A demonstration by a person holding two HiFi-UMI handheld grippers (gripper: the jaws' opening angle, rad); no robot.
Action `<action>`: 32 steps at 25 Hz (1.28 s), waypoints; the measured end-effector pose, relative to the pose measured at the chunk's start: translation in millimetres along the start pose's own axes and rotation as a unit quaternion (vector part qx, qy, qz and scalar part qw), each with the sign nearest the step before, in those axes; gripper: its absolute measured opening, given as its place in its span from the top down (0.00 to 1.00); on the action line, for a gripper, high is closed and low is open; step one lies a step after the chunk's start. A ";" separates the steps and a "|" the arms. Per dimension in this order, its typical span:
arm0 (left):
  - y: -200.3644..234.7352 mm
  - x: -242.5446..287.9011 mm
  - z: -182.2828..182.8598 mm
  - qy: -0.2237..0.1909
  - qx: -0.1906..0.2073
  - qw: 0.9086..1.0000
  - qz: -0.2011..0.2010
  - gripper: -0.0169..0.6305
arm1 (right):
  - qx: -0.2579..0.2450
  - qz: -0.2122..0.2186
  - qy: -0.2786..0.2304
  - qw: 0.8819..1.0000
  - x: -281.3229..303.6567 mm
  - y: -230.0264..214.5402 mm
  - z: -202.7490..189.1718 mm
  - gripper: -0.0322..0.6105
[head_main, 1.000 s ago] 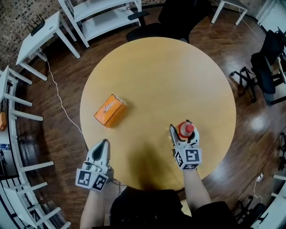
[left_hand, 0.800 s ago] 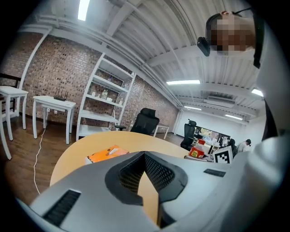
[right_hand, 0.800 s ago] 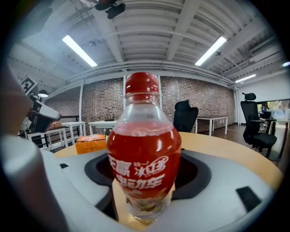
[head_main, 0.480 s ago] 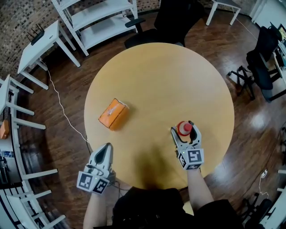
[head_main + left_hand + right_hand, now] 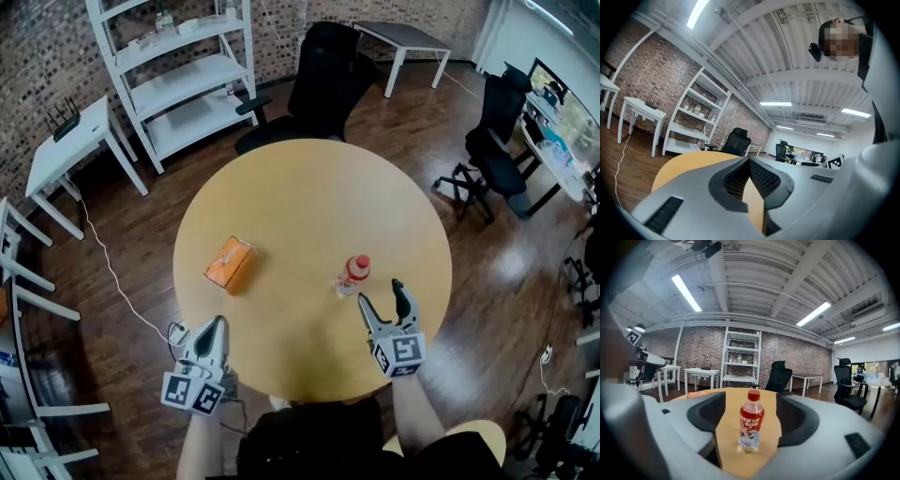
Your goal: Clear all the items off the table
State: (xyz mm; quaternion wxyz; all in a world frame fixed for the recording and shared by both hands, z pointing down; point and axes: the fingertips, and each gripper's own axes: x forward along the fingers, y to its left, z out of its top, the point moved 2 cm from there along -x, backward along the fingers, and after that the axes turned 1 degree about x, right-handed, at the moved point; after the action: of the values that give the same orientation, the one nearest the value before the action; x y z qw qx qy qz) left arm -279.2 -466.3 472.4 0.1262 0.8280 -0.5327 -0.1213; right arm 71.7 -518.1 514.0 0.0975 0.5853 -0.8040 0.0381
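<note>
Count on the round desk: one bottle and one orange pack. The bottle's clear plastic with a red cap and a red label. There's white print on it, but I can't read it. It stands upright near my side, just ahead of my right gripper. That one's jaws are wide apart, have just eased in a touch, and hold nothing. My left gripper is pinched together and empty at the desk's rim. The pack lies well left of the bottle.
</note>
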 end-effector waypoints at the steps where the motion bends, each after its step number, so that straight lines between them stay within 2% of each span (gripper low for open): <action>1: -1.2 0.6 2.5 -0.005 0.001 1.000 -0.007 0.97 | -0.011 -0.006 -0.005 1.000 -10.8 0.4 6.2 0.41; 4: -5.0 0.7 12.4 -0.025 0.003 0.999 -0.032 0.97 | -0.021 -0.024 -0.034 0.999 -42.6 3.7 28.7 0.44; 6: -9.9 -4.1 14.5 -0.040 -0.006 0.998 -0.046 0.97 | -0.007 -0.038 -0.055 0.998 -67.1 5.3 42.7 0.56; 8: -16.7 -7.2 15.0 -0.051 -0.020 0.997 -0.057 0.97 | 0.007 -0.036 -0.074 0.997 -88.8 8.4 54.8 0.77; 10: -22.3 -7.5 18.5 -0.054 -0.026 0.996 -0.066 0.97 | 0.020 -0.033 -0.096 0.995 -104.3 12.3 64.5 0.85; 11: -25.3 -7.3 20.7 -0.053 -0.025 0.996 -0.070 0.97 | 0.034 -0.030 -0.110 0.993 -111.2 13.4 68.8 0.94; 15: -33.7 -9.2 24.7 -0.057 -0.025 0.994 -0.091 0.97 | 0.101 -0.020 -0.169 0.980 -134.7 10.7 80.3 0.94; 19: -39.1 -2.9 26.4 -0.068 -0.015 0.993 -0.093 0.97 | 0.091 -0.038 -0.192 0.976 -140.5 -3.3 89.9 0.94; 26: -73.5 -8.4 28.4 -0.066 0.002 0.993 -0.098 0.97 | 0.117 -0.055 -0.187 0.974 -141.6 -19.9 92.2 0.95; 32: -81.8 -17.9 20.8 -0.063 0.010 0.995 -0.082 0.97 | 0.113 -0.038 -0.171 0.978 -142.7 -26.4 80.3 0.95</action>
State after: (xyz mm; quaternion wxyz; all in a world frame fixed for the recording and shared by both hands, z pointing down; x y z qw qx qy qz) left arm -223.7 -418.9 426.5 0.0736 0.8609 -0.4711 -0.1774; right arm 129.9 -407.2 405.3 -0.1069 0.6201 -0.7768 0.0240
